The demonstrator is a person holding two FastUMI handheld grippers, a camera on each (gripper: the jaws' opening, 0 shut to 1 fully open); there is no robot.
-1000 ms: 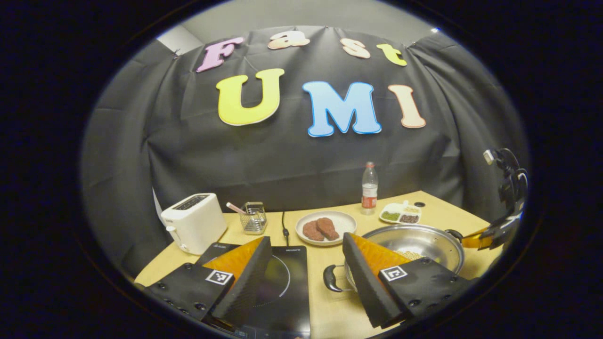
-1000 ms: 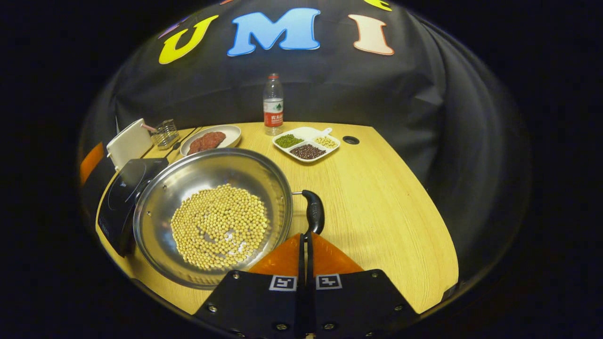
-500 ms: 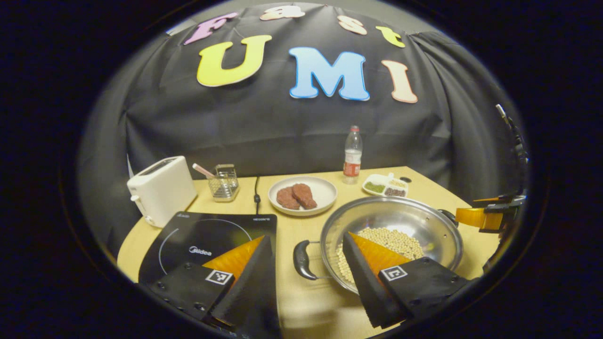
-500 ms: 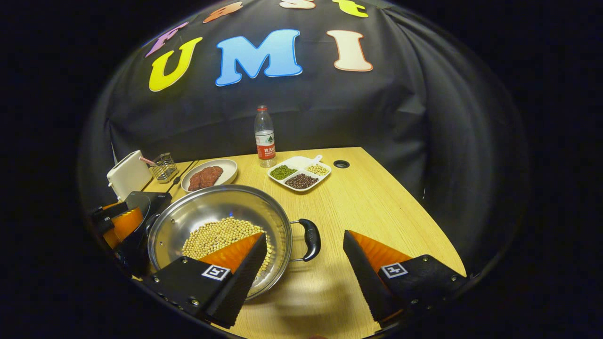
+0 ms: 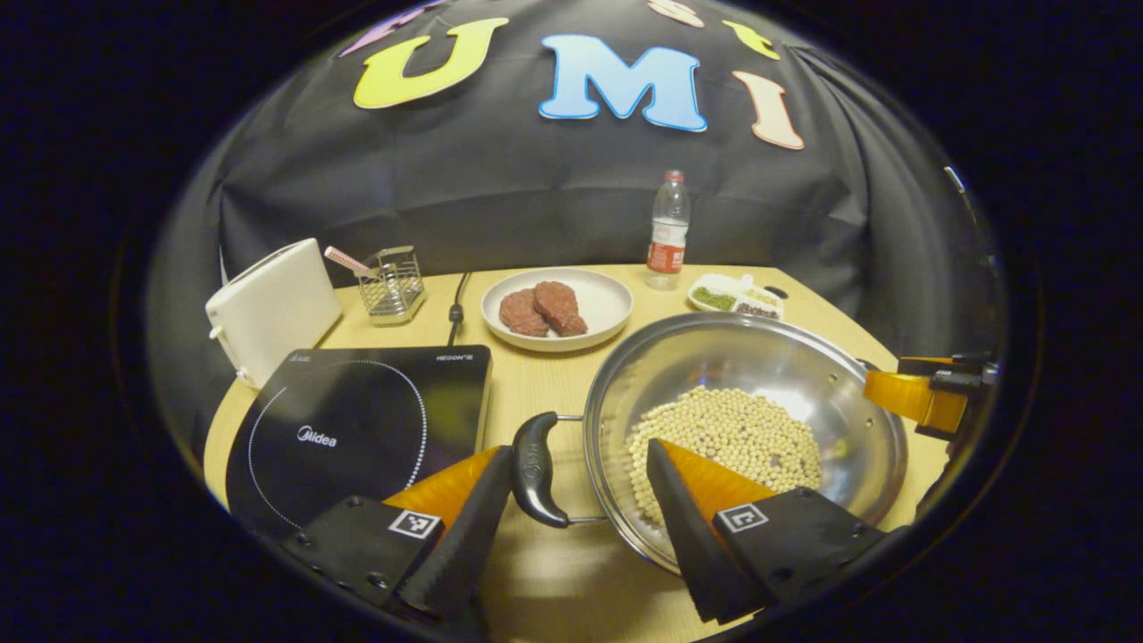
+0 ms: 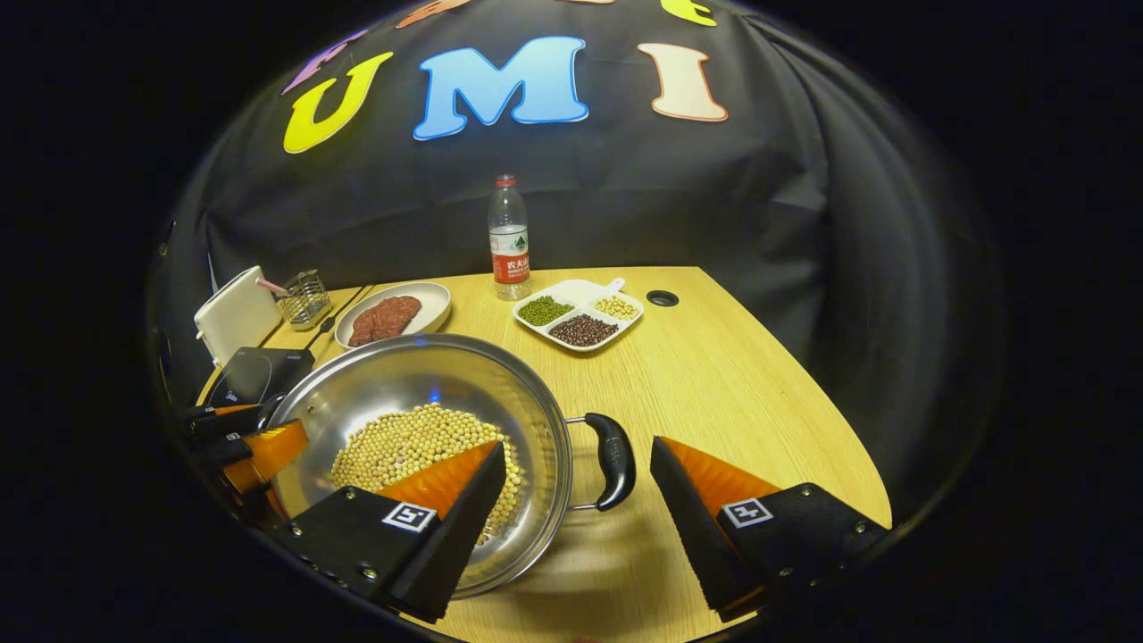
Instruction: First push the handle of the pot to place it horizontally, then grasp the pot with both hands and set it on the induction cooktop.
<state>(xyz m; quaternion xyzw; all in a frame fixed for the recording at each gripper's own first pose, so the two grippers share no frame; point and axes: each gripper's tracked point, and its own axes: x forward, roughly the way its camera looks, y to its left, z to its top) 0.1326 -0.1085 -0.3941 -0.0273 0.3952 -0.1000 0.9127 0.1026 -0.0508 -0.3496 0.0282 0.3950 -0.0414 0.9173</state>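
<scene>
the pot (image 5: pixel 746 420), holding pale beans, sits on the table (image 6: pixel 732 375) just right of the induction cooktop (image 5: pixel 357 429). the left gripper (image 5: pixel 576 527) is wide open, holding nothing, its fingers either side of the pot's left handle (image 5: pixel 534 469). the right gripper (image 6: pixel 579 509) is also wide open and empty, straddling the right handle (image 6: pixel 614 460). a plate of meat (image 5: pixel 555 308) lies beyond, near a bottle (image 5: pixel 667 232).

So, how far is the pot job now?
Done: the pot sits with handles out to both sides. In hand: left gripper and right gripper are open, each straddling a handle. Left: grip, lift, set it on the induction cooktop.
</scene>
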